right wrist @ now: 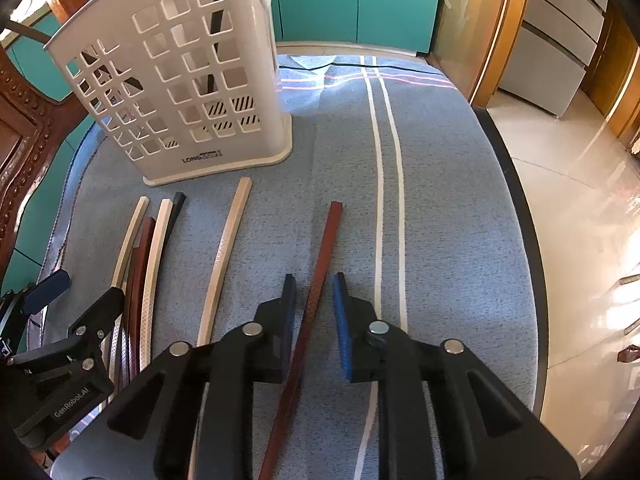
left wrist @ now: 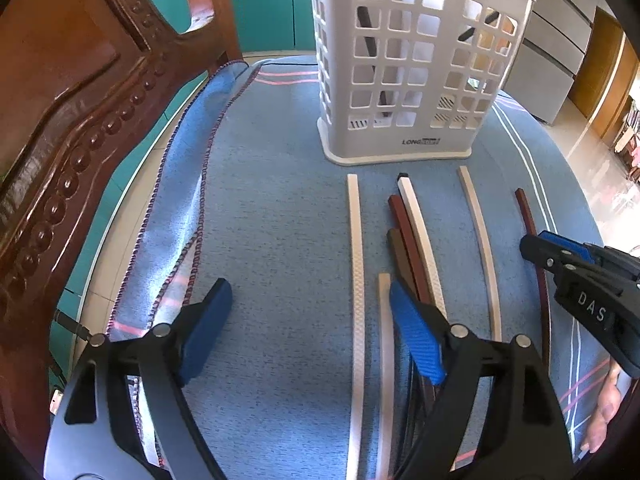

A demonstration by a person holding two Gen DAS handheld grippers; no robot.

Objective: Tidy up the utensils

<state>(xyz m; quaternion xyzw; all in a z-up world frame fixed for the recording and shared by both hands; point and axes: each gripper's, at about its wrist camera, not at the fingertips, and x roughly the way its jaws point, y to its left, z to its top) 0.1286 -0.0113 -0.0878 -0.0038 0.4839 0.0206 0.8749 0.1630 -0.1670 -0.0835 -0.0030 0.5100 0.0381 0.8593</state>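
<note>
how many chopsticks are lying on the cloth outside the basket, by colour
white or cream chopsticks: 4
red or brown chopsticks: 3
black chopsticks: 1 showing, mostly buried under the pile
total: 8

The left gripper (left wrist: 308, 332), black with blue ribbed pads, fills the bottom of the frame with its jaws spread wide over bare blue woven tablecloth (left wrist: 280, 220). Its right pad overlaps a cluster of long chopsticks, cream and red-brown (left wrist: 408, 232), lying lengthwise at centre right. A single cream chopstick (left wrist: 356, 280) lies just left of the cluster. Above them, at upper centre, stands a white perforated plastic utensil holder (left wrist: 404, 60). The right gripper (left wrist: 560, 256) enters from the right edge over a red-brown chopstick (left wrist: 528, 212). A carved wooden chair back (left wrist: 80, 100) occupies the upper left
</note>
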